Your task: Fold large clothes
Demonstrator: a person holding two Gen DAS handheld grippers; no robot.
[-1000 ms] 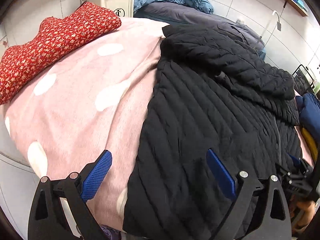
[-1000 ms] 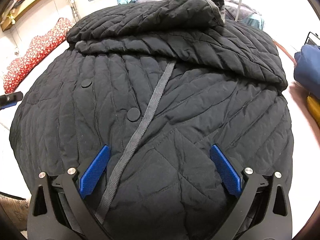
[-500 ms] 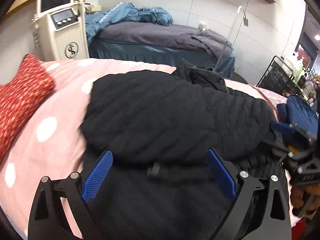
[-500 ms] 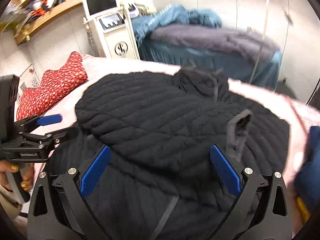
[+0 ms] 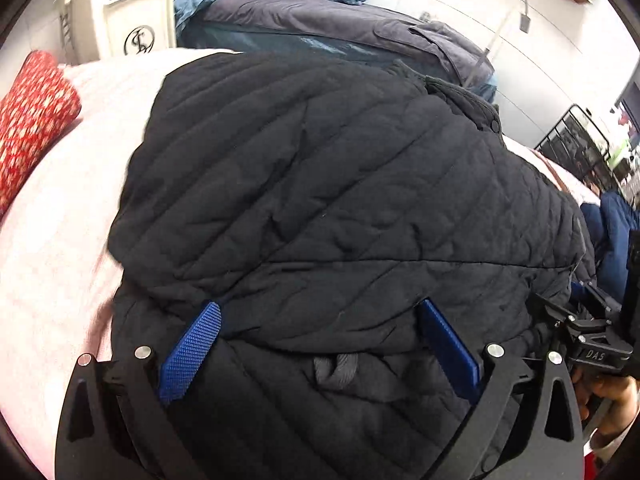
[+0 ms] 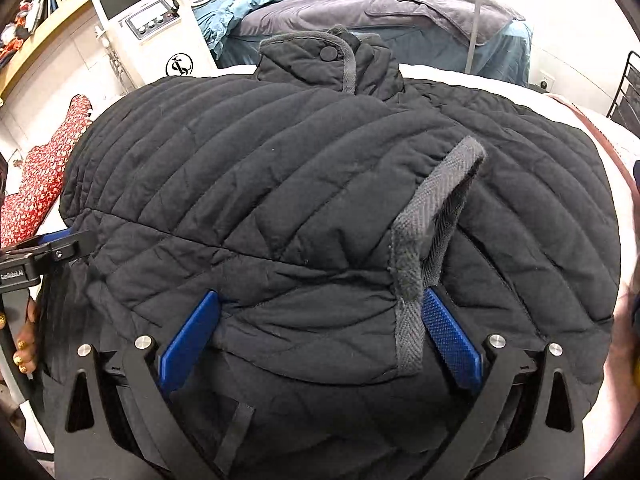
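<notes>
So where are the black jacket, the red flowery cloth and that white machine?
black jacket (image 6: pixel 280 184): right wrist view, quilted top layer.
red flowery cloth (image 5: pixel 28 116): left wrist view, its middle.
white machine (image 6: pixel 156 36): right wrist view, front panel.

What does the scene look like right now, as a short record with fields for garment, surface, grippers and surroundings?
garment: black quilted jacket, folded over itself, grey woven trim showing
surface: pink spotted bedspread
left hand-held gripper: open, over the jacket's near fold
right hand-held gripper: open, astride the folded edge
surroundings: red floral cloth at left; white machine behind
</notes>
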